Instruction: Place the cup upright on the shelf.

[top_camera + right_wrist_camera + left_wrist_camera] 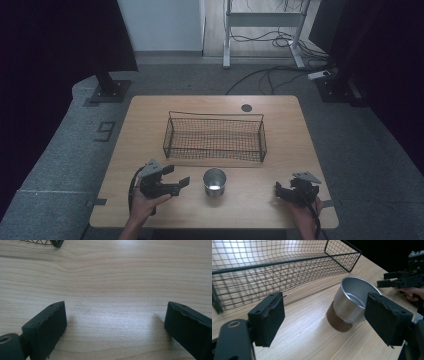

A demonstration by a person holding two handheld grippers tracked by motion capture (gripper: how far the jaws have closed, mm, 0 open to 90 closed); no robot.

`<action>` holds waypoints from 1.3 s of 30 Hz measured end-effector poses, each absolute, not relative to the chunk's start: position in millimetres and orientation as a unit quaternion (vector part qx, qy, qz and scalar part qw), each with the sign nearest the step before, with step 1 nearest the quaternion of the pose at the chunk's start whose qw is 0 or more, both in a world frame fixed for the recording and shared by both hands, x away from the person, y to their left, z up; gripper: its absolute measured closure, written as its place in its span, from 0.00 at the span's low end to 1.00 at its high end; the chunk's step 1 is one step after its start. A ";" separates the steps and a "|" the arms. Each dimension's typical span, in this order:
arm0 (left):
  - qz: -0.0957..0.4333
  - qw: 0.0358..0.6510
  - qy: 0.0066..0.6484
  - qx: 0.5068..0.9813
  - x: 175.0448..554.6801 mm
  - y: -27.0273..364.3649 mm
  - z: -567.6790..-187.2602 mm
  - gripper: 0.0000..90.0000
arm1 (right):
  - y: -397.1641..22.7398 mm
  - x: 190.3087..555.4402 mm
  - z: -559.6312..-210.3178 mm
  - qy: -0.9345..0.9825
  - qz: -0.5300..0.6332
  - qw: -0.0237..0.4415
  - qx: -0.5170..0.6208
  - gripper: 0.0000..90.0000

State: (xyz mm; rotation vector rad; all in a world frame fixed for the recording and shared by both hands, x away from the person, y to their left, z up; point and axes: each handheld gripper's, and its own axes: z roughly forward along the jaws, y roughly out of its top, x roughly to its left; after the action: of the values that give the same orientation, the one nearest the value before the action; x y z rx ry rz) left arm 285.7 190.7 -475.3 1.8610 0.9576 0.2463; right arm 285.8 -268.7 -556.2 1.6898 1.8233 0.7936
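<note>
A shiny metal cup with a brown base stands upright near the table's front edge, empty as far as I can see. My left gripper is just left of it, open, jaws pointing toward the cup. In the left gripper view the cup sits ahead and to the right, close to the right pad and outside the gap of my left gripper. My right gripper rests at the front right, open over bare wood, nothing between its pads.
A black wire basket stands empty across the middle of the wooden table, behind the cup; its near wall runs along the top of the left gripper view. The right gripper shows beyond the cup there.
</note>
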 end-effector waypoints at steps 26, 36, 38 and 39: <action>0.089 0.471 0.356 0.802 285.9 138.3 -480.9 0.11 | -268.3 285.4 -556.1 0.674 0.294 0.265 0.624 0.06; 0.087 0.465 0.345 0.810 285.6 122.7 -488.8 0.06 | -268.2 285.3 -556.0 0.674 0.294 0.264 0.624 0.06; 0.088 0.464 0.343 0.812 285.6 119.6 -490.4 0.05 | -268.3 285.3 -556.1 0.674 0.295 0.264 0.624 0.06; 0.088 0.464 0.343 0.812 285.6 119.6 -490.4 0.05 | -268.3 285.3 -556.1 0.674 0.295 0.264 0.624 0.06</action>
State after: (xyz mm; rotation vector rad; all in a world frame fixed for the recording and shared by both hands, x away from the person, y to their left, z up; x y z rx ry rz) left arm 285.6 119.6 -490.4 1.9961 0.8429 0.2155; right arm 285.3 -268.3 -556.1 1.6861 1.8211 0.7959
